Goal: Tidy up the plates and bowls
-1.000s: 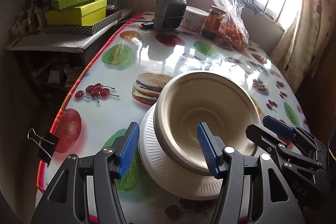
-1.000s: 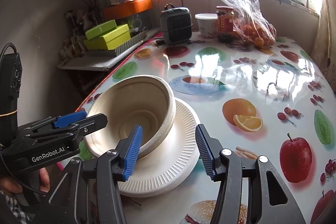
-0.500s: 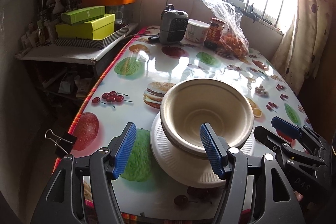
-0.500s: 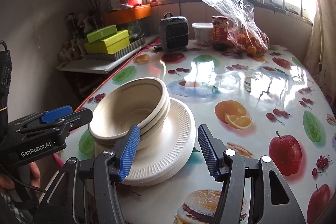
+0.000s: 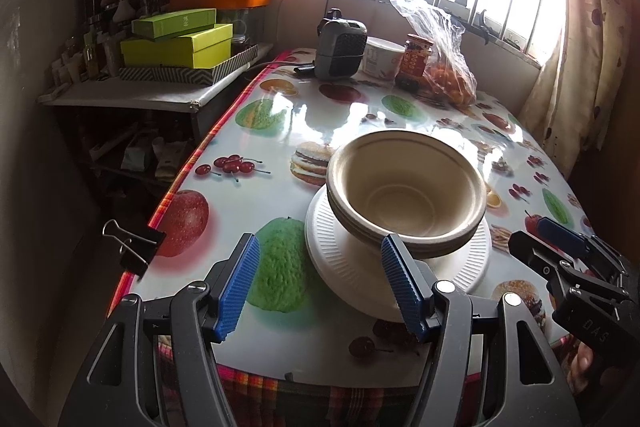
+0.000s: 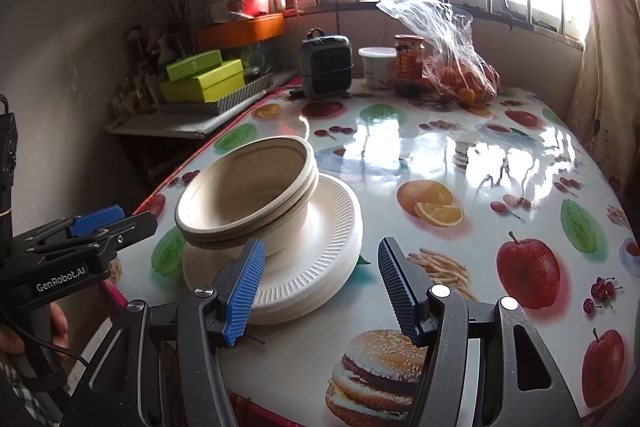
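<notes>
A nested stack of beige moulded-fibre bowls [image 5: 406, 195] sits upright on a stack of white ribbed disposable plates [image 5: 348, 263], which rests near the front left corner of the glossy fruit-printed tablecloth [image 6: 460, 163]. The bowls are not centred on the plates: in the right wrist view they sit toward the plates' left and far side, their rim overhanging the plate edge there, and they look slightly tilted, though the fisheye makes that hard to judge. The left gripper [image 5: 320, 283] hangs in front of the pile with its blue-padded jaws spread wide and nothing between them; its right pad lies just in front of the near bowl rim, without a clear touch, so the pile lies forward and to the right of its opening. The right gripper [image 6: 320, 287] is likewise spread wide and empty, with its left pad in front of the plates' near rim and the pile forward and to its left. The pile stands between the two claws, with neither plainly nearer. Both stacks are round, so no long axis governs the approach; what matters is the thin rims, which a claw would need to straddle edge-on. If the bowls still need centring, the left gripper seems better placed for their near rim. A plastic bag of oranges [image 6: 460, 67] and a small grey heater [image 5: 340, 43] stand well apart at the table's far end.
</notes>
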`<action>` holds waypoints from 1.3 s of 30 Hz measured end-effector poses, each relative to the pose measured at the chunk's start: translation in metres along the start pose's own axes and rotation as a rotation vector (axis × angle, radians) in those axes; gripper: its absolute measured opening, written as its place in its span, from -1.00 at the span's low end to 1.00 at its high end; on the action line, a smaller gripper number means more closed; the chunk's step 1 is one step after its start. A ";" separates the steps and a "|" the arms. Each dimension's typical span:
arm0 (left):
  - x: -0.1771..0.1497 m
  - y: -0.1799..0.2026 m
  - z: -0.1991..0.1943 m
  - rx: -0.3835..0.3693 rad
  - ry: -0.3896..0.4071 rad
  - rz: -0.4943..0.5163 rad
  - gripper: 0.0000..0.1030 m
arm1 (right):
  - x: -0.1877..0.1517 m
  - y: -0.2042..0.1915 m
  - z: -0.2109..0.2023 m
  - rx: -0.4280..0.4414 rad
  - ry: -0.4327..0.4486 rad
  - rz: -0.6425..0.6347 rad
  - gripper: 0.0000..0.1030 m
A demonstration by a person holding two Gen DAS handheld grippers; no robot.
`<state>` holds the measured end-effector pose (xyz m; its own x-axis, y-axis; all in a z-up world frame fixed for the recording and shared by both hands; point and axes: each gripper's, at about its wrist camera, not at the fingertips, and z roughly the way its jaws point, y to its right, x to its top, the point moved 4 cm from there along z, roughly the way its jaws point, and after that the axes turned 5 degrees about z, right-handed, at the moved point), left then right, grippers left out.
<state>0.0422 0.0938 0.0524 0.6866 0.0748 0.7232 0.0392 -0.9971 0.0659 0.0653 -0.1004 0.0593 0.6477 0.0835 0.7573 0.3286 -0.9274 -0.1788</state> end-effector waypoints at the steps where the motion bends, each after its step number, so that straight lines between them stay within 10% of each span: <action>1: -0.003 0.000 0.000 0.003 -0.003 0.000 0.25 | -0.002 0.000 -0.001 -0.002 -0.001 -0.001 0.15; 39: -0.069 0.012 0.028 0.134 -0.058 0.090 0.25 | -0.071 0.015 0.028 -0.150 -0.097 -0.037 0.54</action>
<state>0.0161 0.0760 -0.0157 0.7321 -0.0118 0.6811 0.0697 -0.9933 -0.0921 0.0433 -0.1100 -0.0142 0.7026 0.1471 0.6962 0.2524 -0.9663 -0.0506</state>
